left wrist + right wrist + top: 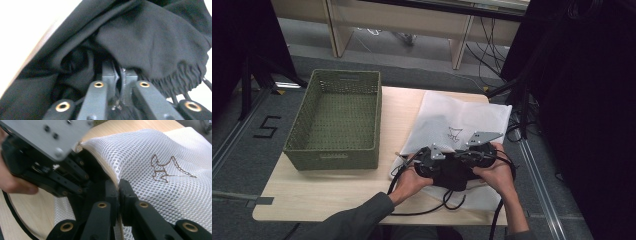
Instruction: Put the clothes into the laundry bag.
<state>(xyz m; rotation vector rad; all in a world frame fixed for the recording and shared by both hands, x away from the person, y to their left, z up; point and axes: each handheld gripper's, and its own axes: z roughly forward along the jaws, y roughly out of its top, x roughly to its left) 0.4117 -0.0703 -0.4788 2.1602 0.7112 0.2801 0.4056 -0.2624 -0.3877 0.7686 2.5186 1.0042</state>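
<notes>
Your left gripper (119, 75) is clenched on a fold of the black garment (150, 42) at the lower centre of the high view, near the table's (327, 195) front edge. Your right gripper (118, 185) is clamped on the zippered edge of the white mesh laundry bag (155, 147). The green woven basket (337, 120) sits upper left.

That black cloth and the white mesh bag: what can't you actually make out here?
- Black cloth, left gripper view: bunched folds hide what garment it is.
- Same cloth in the high view: both hands and grippers cover most of it.
- Mesh bag opening, right gripper view: the other gripper's body blocks the inside.
- Bag's small outline print, high view: too small to identify.
- Green basket, high view: its near wall hides part of its floor.
</notes>
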